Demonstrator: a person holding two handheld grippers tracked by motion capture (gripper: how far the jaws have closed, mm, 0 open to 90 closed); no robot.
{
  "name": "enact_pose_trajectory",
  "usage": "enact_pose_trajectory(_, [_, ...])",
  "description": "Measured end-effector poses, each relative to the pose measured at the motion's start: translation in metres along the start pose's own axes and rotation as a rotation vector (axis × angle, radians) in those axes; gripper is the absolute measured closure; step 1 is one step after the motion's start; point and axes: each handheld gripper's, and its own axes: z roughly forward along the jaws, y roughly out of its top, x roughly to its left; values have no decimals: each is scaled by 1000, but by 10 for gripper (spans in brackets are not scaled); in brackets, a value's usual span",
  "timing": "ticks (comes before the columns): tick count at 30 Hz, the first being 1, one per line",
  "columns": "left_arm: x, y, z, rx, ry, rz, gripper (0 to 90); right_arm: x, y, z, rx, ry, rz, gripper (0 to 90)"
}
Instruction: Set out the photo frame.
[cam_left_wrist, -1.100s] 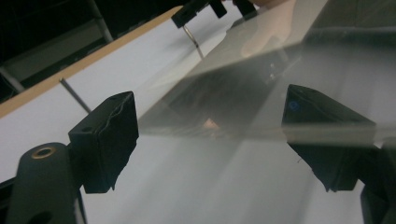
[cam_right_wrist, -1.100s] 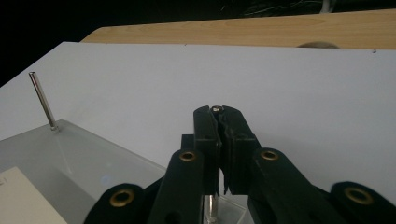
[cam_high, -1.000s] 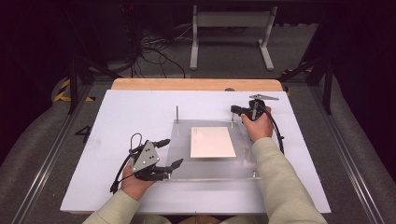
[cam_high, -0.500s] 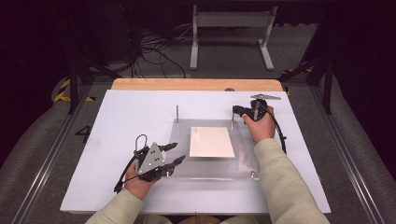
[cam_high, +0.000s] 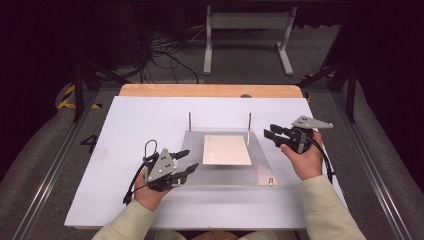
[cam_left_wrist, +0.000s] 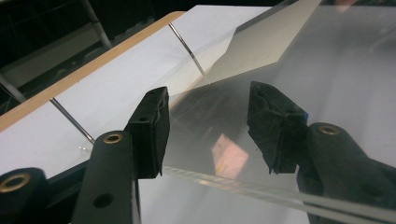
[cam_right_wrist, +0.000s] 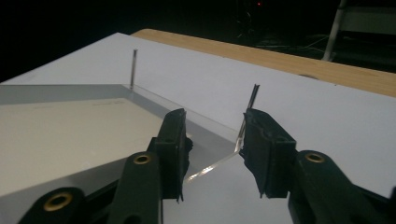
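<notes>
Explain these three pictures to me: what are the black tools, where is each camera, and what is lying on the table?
A person sits at a white table holding a two-jaw hand tool in each hand. The high view looks down from above: left gripper at the left, right gripper at the right. The other two pictures come from cameras riding on the grippers, looking along their black jaws. On the table lies a clear plate with a cream sheet at its middle and thin metal pins standing at its far corners. The left gripper's jaws have just been closing, its jaws straddling the plate's near edge; the right gripper's have been opening, near the plate's far corner. Neither holds anything.
</notes>
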Motion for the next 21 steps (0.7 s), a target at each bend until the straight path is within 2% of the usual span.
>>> enact_pose_trajectory(2, [2, 3, 0, -2, 2, -3, 477, 8, -5, -14, -19, 24, 10, 542])
enact_pose_trajectory(3, [3, 4, 0, 0, 2, -3, 476, 12, -6, -18, -11, 31, -3, 521])
enact_pose_trajectory(5, [4, 6, 0, -3, 3, -10, 476, 18, -6, -26, -4, 23, -48, 521])
enact_pose_trajectory(7, [5, 7, 0, -2, 3, -9, 476, 21, -6, -36, 11, 19, -68, 558])
enact_pose_trajectory(9, [5, 8, 0, 0, 4, -15, 477, 21, -8, -44, 30, -18, -92, 565])
enact_pose_trajectory(11, [5, 9, -1, 2, 5, -15, 477, 23, -11, -52, 21, -13, -107, 555])
enact_pose_trajectory(14, [6, 9, -1, 2, 5, -14, 477, 27, -17, -60, 28, -6, -143, 543])
enact_pose_trajectory(18, [8, 9, -1, -4, -5, -17, 475, 32, -26, -64, 89, -7, -181, 555])
enact_pose_trajectory(21, [9, 10, -1, -11, -7, -23, 473, 36, -31, -64, 82, 30, -193, 524])
